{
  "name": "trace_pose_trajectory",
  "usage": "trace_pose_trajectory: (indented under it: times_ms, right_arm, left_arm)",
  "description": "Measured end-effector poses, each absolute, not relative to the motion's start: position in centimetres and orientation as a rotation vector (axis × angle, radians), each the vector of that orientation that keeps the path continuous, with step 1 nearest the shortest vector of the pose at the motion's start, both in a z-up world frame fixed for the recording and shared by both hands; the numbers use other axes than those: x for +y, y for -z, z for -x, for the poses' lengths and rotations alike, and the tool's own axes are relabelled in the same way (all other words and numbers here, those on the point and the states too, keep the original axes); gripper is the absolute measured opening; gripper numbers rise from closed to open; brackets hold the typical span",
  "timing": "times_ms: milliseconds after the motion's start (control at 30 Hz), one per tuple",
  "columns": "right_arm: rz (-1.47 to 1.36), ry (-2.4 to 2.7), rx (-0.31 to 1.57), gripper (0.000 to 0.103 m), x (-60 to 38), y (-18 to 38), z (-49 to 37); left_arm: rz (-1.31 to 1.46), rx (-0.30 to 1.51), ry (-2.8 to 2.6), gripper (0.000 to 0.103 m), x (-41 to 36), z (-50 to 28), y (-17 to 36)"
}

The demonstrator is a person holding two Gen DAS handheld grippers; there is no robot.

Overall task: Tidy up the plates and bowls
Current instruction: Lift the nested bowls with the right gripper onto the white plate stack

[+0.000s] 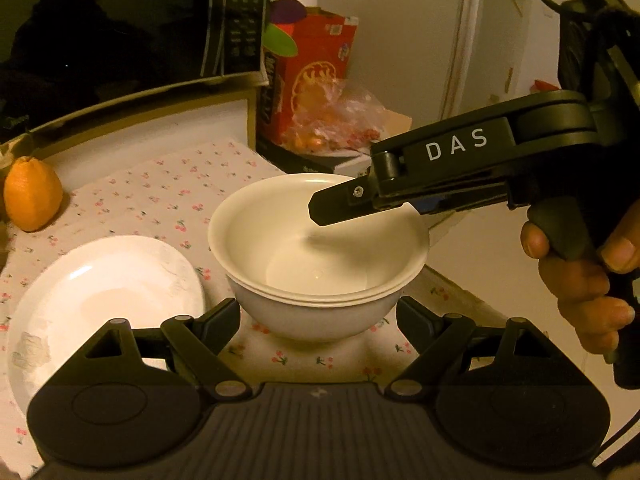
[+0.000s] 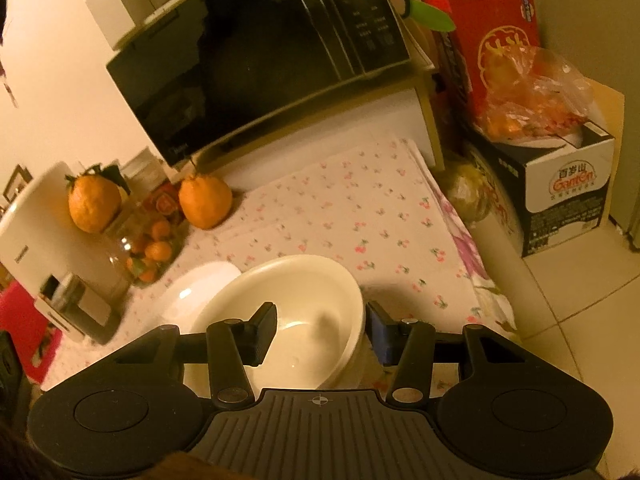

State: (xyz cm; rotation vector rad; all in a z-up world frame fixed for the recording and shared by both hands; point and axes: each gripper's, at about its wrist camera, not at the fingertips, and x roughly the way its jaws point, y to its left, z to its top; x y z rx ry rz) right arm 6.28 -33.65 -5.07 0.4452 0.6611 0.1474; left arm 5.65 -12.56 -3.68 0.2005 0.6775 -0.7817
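Two or more white bowls point(image 1: 316, 248) stand nested on the floral cloth, with a white plate point(image 1: 100, 292) to their left. My left gripper point(image 1: 318, 316) is open, its fingers on either side of the lower bowl's near wall, not touching. My right gripper point(image 2: 320, 328) is open and straddles the right rim of the top bowl point(image 2: 296, 312), one finger inside, one outside; it shows from the side in the left wrist view point(image 1: 340, 200). The plate point(image 2: 200, 292) lies behind the bowls in the right wrist view.
A microwave point(image 2: 256, 48) stands on a shelf at the back. Oranges point(image 2: 204, 200), a jar of small fruit point(image 2: 148, 248) and a white appliance point(image 2: 44, 240) sit at the left. Boxes point(image 2: 560, 192) and a bag of fruit stand right of the table edge point(image 2: 472, 248).
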Motion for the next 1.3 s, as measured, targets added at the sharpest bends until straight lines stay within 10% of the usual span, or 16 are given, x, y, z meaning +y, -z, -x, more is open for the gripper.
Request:
trace_pose_trajectory:
  times_ms: [1300]
  right_arm:
    - [-0.471, -0.278, 0.681, 0.048, -22.0, 4.6, -13.6]
  left_arm:
    - [-0.182, 0.724, 0.617, 0.083, -2.7, -9.9, 2.7]
